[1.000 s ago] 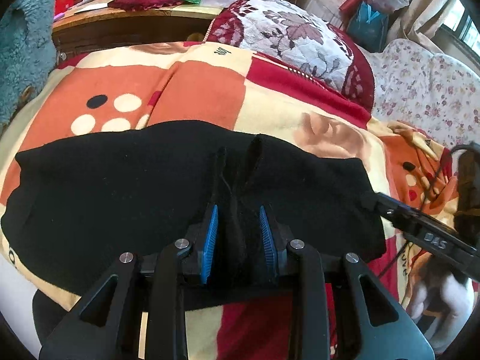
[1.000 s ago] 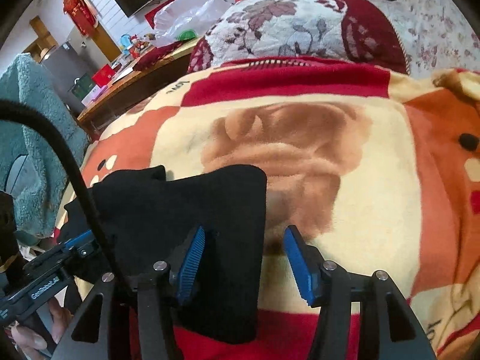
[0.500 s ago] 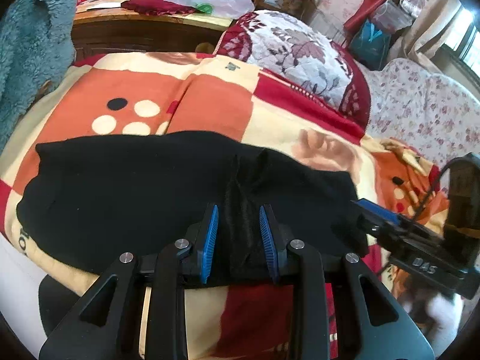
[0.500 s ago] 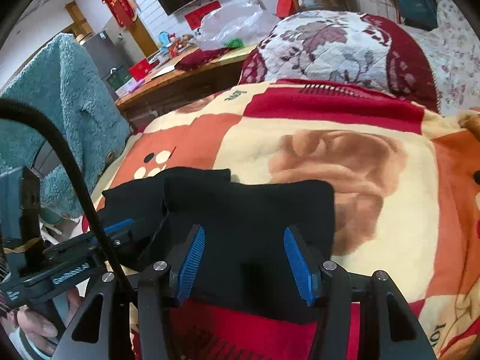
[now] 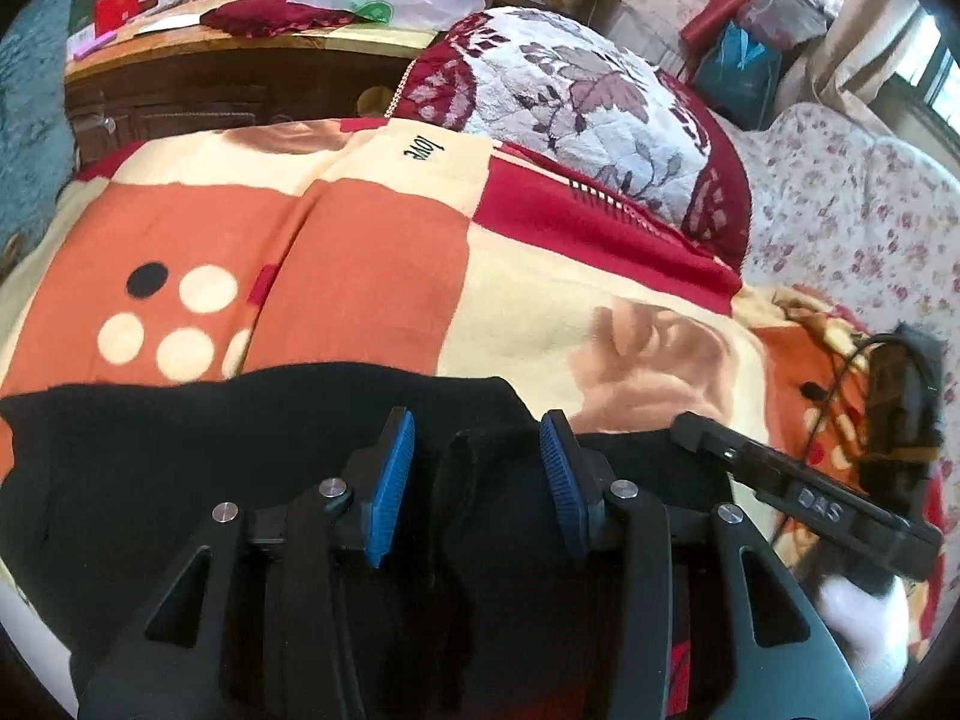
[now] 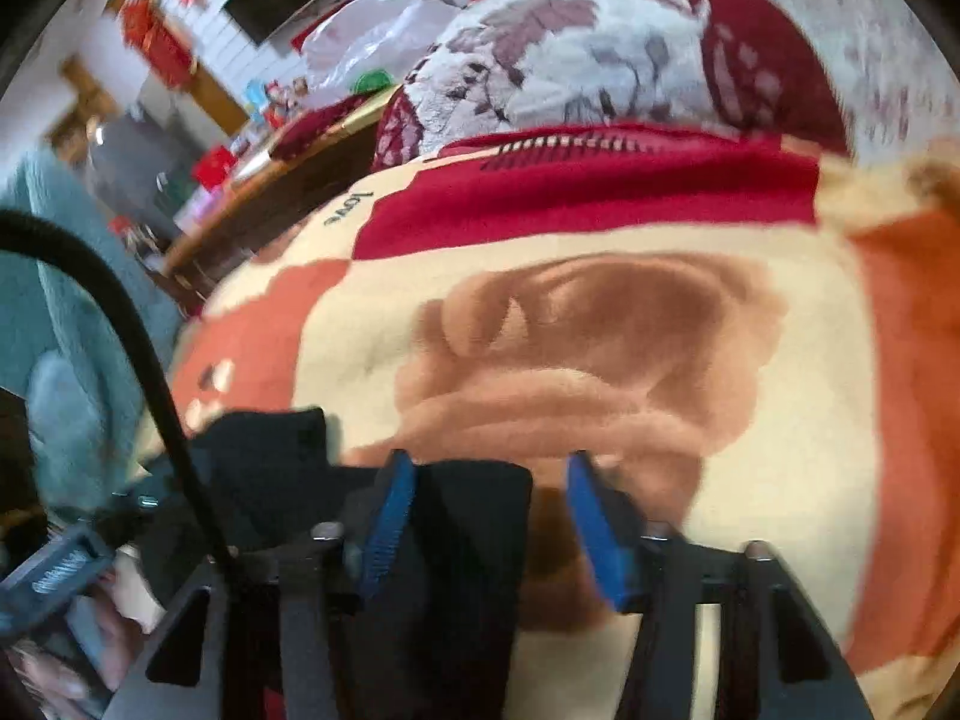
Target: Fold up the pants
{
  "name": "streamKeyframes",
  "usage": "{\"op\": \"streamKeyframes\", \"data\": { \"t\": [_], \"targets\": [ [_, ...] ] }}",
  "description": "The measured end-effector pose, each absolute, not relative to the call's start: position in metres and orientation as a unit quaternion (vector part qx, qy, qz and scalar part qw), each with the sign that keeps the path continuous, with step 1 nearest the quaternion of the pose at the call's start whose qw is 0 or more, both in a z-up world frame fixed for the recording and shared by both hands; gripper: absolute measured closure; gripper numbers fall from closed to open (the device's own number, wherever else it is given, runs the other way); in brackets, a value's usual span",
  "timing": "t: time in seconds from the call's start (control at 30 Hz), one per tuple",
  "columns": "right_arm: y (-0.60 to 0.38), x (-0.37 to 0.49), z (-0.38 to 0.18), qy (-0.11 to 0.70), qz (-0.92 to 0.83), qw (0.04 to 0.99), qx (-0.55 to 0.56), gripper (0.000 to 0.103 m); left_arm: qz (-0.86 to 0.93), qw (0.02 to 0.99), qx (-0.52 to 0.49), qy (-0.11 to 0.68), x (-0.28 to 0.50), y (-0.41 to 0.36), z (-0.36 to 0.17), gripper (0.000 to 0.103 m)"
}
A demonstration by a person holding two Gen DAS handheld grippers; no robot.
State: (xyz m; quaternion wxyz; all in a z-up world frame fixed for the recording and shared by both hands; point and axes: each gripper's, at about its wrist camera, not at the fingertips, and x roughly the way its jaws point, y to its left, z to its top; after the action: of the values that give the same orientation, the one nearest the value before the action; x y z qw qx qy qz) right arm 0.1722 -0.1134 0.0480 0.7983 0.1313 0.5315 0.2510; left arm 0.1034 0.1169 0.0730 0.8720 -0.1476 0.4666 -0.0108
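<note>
The left gripper (image 5: 477, 468) stands with its blue pads spread wide, a raised ridge of the black pants (image 5: 180, 468) lying loose between them, gripped by neither. The right gripper (image 6: 486, 516) is likewise wide apart; a pants (image 6: 474, 540) corner sits between its fingers against the left pad, unclamped. Beyond both sets of fingertips spreads the patterned blanket (image 5: 372, 240), and farther off lies a floral cushion (image 5: 570, 90).
</note>
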Motion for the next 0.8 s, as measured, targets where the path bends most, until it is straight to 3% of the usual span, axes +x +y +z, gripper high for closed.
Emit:
{"op": "streamKeyframes", "data": {
  "t": [0.03,0.1,0.37,0.47,0.53,0.57,0.8],
  "targets": [
    [-0.11,0.168,0.052,0.523,0.252,0.807,0.109,0.07,0.002,0.872,-0.139,0.469,0.103,0.117,0.07,0.061],
    [-0.102,0.159,0.057,0.509,0.253,0.821,0.06,0.071,0.036,0.868,-0.118,0.48,0.102,0.118,0.059,0.078],
    [-0.105,0.152,0.057,0.503,0.235,0.83,0.051,0.071,0.02,0.872,-0.13,0.472,0.091,0.125,0.062,0.078],
    [-0.106,0.141,0.074,0.494,0.233,0.836,0.051,0.068,0.021,0.871,-0.142,0.469,0.081,0.131,0.068,0.078],
    [-0.105,0.133,0.085,0.481,0.24,0.842,0.05,0.056,0.032,0.874,-0.133,0.466,0.071,0.132,0.074,0.077],
    [-0.105,0.126,0.095,0.468,0.246,0.847,0.051,0.054,0.039,0.876,-0.125,0.465,0.066,0.133,0.076,0.077],
    [-0.078,0.104,0.127,0.437,0.326,0.834,0.087,0.054,0.069,0.885,-0.119,0.445,0.031,0.152,0.091,0.077]
  ]
}}
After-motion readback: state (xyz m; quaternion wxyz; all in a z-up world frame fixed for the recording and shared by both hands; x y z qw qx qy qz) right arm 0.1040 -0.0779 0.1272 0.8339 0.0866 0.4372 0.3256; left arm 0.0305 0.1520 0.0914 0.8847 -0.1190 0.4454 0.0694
